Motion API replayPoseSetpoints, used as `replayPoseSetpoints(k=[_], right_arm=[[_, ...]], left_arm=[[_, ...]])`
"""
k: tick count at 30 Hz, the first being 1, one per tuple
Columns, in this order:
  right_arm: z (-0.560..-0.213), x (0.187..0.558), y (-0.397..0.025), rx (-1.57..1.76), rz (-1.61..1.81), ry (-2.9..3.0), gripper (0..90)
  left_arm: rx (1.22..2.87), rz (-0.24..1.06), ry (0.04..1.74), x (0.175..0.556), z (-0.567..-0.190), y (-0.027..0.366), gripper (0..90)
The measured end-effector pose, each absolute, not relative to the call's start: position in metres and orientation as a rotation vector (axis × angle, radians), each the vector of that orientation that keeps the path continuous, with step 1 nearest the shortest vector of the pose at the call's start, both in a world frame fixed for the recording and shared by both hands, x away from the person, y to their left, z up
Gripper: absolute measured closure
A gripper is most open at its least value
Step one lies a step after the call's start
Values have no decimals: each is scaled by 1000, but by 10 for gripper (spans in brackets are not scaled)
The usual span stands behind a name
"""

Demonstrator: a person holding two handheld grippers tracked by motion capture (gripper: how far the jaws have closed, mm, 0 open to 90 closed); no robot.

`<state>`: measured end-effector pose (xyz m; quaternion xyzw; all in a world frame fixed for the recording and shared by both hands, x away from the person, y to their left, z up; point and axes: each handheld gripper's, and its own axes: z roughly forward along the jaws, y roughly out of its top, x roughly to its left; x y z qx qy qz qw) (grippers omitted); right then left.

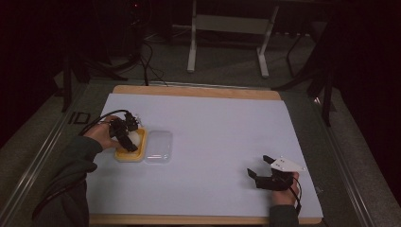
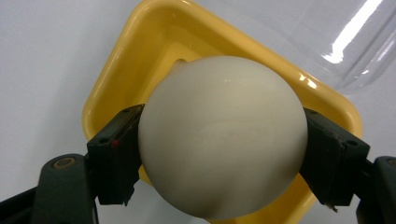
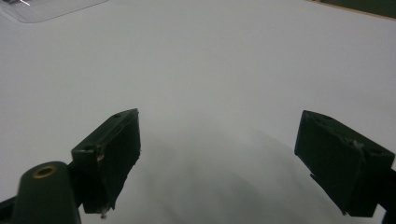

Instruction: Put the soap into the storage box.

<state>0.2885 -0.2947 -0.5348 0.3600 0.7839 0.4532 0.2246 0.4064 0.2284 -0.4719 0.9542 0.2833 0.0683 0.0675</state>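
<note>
- My left gripper clamps a cream-white egg-shaped ball, one jaw pressed on each side.
- The ball sits over the yellow square tray at the table's left; it looks almost round, so I cannot tell its long axis or which way it points.
- Its underside is cut off, so contact with the tray is unclear.
- A clear lid lies just beside the tray.
- My right gripper hovers with jaws wide, empty, over the white sheet.
</note>
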Motion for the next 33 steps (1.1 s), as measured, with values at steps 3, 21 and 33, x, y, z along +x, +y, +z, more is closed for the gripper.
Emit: replayPoseSetpoints(k=[3,21,33], right_arm=[[-535,289,-295,991,1250,2163,141],[-535,289,-295,992,1249,2164,141],[-535,289,-294,988,1248,2165,141]], left_arm=[[2878,206,855,406,-475,229,232],[2907,200,864,411,-485,225,231],[2810,110,949,414,-495,237,178]])
